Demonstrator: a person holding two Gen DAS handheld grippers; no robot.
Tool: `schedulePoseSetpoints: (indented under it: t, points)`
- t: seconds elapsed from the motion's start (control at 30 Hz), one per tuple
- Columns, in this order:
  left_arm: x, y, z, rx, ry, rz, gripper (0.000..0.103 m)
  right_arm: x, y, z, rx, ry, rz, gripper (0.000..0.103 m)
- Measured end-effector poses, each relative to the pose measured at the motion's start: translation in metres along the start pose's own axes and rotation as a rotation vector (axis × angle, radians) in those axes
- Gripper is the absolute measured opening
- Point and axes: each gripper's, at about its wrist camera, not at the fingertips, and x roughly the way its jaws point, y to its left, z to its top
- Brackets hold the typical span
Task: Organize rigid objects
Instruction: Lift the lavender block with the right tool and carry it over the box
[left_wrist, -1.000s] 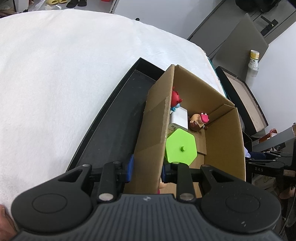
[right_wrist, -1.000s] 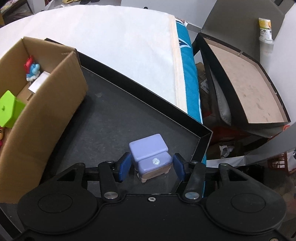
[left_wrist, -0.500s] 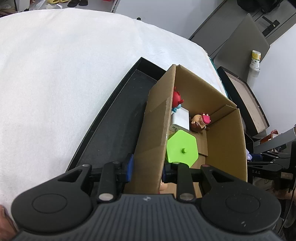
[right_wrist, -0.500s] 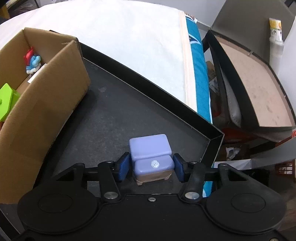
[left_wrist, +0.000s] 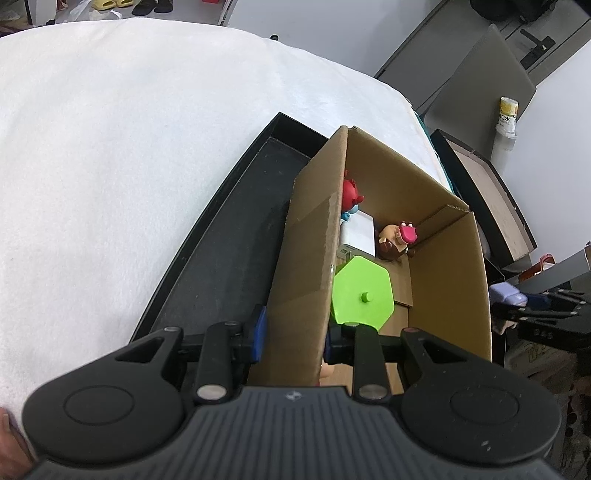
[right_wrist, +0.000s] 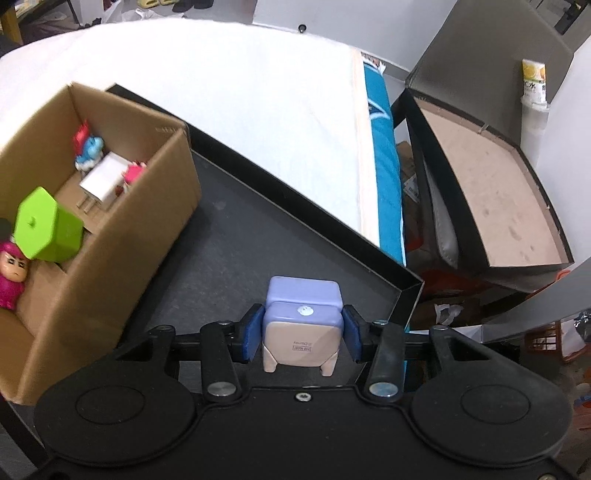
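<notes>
My right gripper (right_wrist: 301, 338) is shut on a purple block toy (right_wrist: 302, 317) with a beige underside, held above the black tray (right_wrist: 295, 192). My left gripper (left_wrist: 295, 332) is shut on the near wall of the cardboard box (left_wrist: 310, 258), one finger outside and one inside. The box (right_wrist: 110, 236) stands in the tray and holds a green hexagonal container (left_wrist: 364, 293), a white plug (left_wrist: 358, 234), a red and blue figure (left_wrist: 349, 197), a brown figure (left_wrist: 397, 240) and a pink figure (right_wrist: 11, 273). The purple toy also shows at the right edge of the left wrist view (left_wrist: 508, 297).
The tray (left_wrist: 229, 229) lies on a white cloth-covered table (left_wrist: 129, 147). Past the table's right edge stands an open dark box with a brown inside (right_wrist: 491, 199), a bottle (right_wrist: 533, 88) and floor clutter.
My right gripper has lifted the purple toy off the tray and moved it toward the cardboard box, which now shows more of its inside. The left gripper holds still on the box wall.
</notes>
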Motion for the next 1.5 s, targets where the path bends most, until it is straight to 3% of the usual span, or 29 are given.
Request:
schedulePoseSetpoints:
  t: [0.73,1.5]
  points:
    - [0.001,-0.003,-0.002,0.015,-0.001,-0.009,0.028,-0.076,0.043,0.043,-0.072,-0.102,0.014,0.044]
    - [-0.005,0.007,0.001,0.014,-0.010,-0.025,0.028,-0.069,0.110,0.077,-0.144,-0.058,0.080,0.044]
